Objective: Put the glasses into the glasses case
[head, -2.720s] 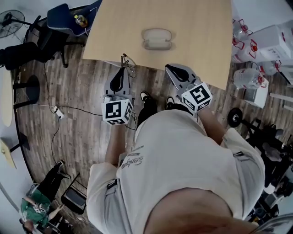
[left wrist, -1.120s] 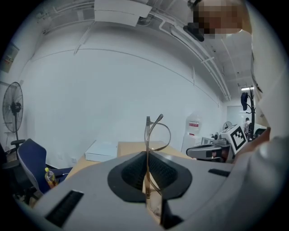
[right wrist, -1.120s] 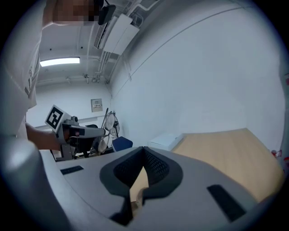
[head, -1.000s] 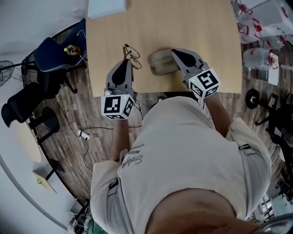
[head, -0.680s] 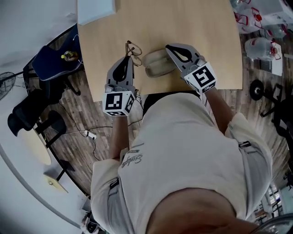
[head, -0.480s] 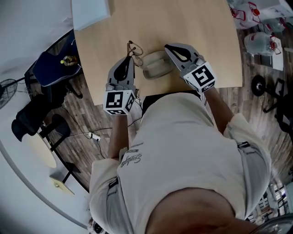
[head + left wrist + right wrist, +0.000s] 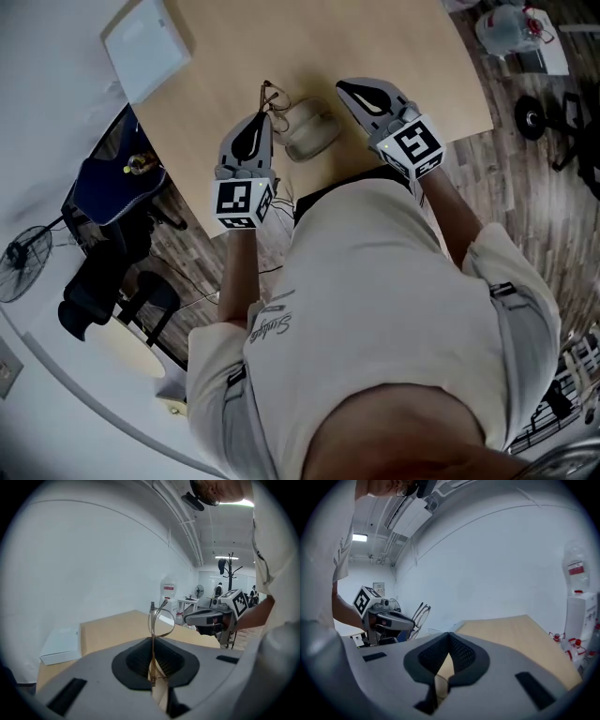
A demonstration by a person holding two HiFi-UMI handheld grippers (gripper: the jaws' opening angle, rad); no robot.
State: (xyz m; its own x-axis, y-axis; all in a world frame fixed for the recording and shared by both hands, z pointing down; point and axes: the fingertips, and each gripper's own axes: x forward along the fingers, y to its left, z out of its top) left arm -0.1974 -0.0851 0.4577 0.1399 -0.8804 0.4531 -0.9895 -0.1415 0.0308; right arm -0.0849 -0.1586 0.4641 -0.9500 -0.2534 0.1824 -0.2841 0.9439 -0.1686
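Note:
Thin gold-framed glasses [image 7: 152,616] stand upright between the jaws of my left gripper [image 7: 152,641], which is shut on them. In the head view the left gripper [image 7: 265,114] holds the glasses [image 7: 273,97] over the wooden table [image 7: 309,37], just left of the grey-beige glasses case [image 7: 307,131]. The case lies near the table's front edge. My right gripper [image 7: 340,86] sits just right of the case, with its jaws together and nothing between them [image 7: 449,634]. The right gripper view shows the left gripper and the glasses [image 7: 419,616], but not the case.
A flat white box [image 7: 145,47] lies at the table's far left corner. Water bottles [image 7: 511,23] stand on the floor to the right. A blue chair [image 7: 112,192] and a fan [image 7: 23,258] are on the left, below the table.
The left gripper has carried the glasses from beyond the table's front edge to just left of the case. The right gripper has closed in on the case's right side. The head view has swung.

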